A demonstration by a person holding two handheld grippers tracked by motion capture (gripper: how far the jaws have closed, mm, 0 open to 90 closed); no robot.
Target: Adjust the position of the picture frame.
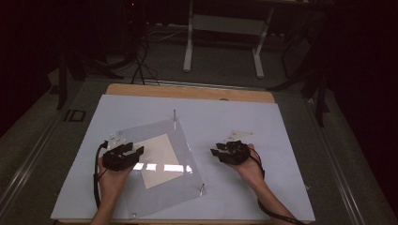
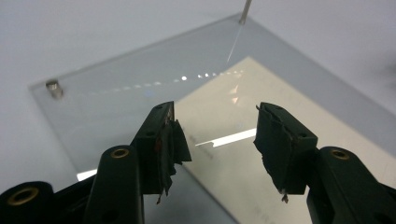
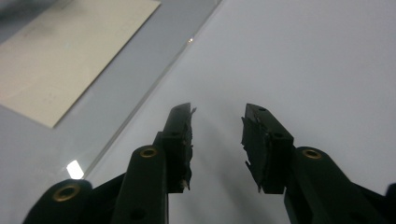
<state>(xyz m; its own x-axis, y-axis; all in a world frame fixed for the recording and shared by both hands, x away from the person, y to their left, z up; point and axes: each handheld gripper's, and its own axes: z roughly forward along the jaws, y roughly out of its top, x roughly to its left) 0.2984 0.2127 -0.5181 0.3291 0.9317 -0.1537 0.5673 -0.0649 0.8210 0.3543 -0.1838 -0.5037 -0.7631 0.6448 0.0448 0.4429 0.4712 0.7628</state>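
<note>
Your left gripper [image 1: 133, 151] gapes wide over the clear acrylic sheet [image 1: 183, 140] covering a cream card [image 1: 157, 159]; your right gripper [image 1: 220, 149] hangs parted, empty, above the white tabletop [image 1: 281, 154].

Glossy clear plastic sheet [image 1: 155, 164] over matt paper [image 1: 157, 159].

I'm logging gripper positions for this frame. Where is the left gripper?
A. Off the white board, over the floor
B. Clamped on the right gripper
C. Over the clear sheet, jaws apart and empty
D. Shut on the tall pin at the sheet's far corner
C: in the left gripper view the left gripper has its jaws apart with nothing between them, above the clear sheet and the beige paper under it.
</note>
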